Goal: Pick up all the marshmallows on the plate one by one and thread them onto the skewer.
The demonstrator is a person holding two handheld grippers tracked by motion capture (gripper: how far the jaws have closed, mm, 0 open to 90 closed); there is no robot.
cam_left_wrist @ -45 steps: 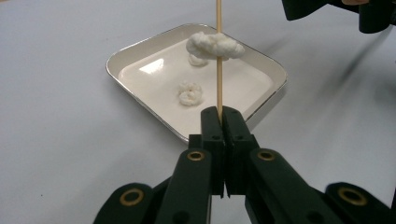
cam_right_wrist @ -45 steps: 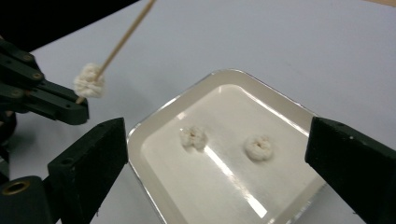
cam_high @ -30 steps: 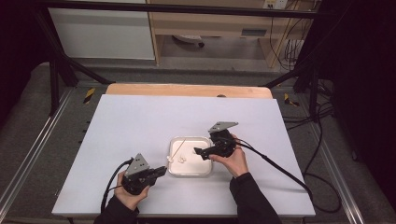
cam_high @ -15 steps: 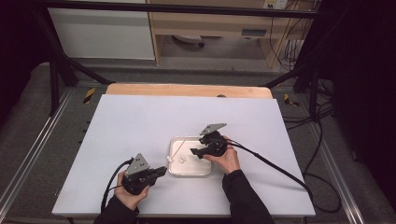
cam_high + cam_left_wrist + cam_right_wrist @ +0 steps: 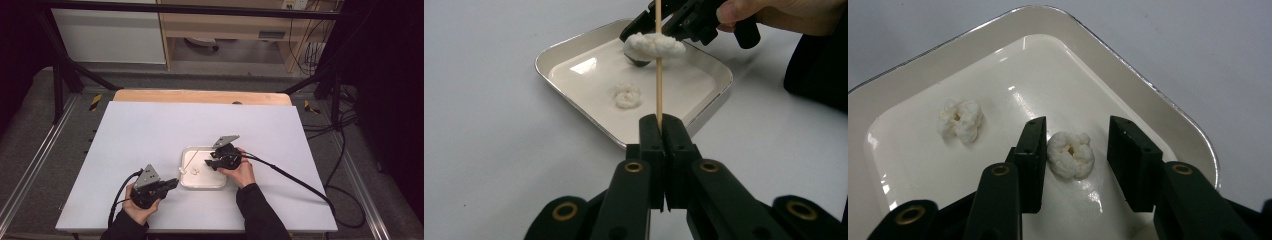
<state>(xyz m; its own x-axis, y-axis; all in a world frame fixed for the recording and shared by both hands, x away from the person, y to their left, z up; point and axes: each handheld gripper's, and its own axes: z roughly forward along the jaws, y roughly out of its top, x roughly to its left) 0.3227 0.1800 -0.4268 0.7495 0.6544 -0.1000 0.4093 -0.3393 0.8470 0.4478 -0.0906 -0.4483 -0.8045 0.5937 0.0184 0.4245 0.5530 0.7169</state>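
Popcorn piece (image 5: 1071, 154) lies in the white tray (image 5: 1128, 65) on your counter (image 5: 150, 130), between the jaws of your right claw (image 5: 1077, 162), which have just been closing but stand apart. Your left claw (image 5: 663, 131) is clamped on a wooden skewer (image 5: 658, 60).

A white desk (image 5: 150, 135) fills the middle of the room, with a strip of bare wood (image 5: 200, 96) along its far edge. Grey carpeted floor (image 5: 30, 125) spreads around it, and metal rails (image 5: 30, 185) run along both sides. Black frame struts (image 5: 60, 75) slant down at the far corners. Beyond stand a white cabinet (image 5: 107, 35) and a pale wooden shelf unit (image 5: 225, 30). Black cables (image 5: 345, 125) trail over the floor on the right, where the room falls into darkness.
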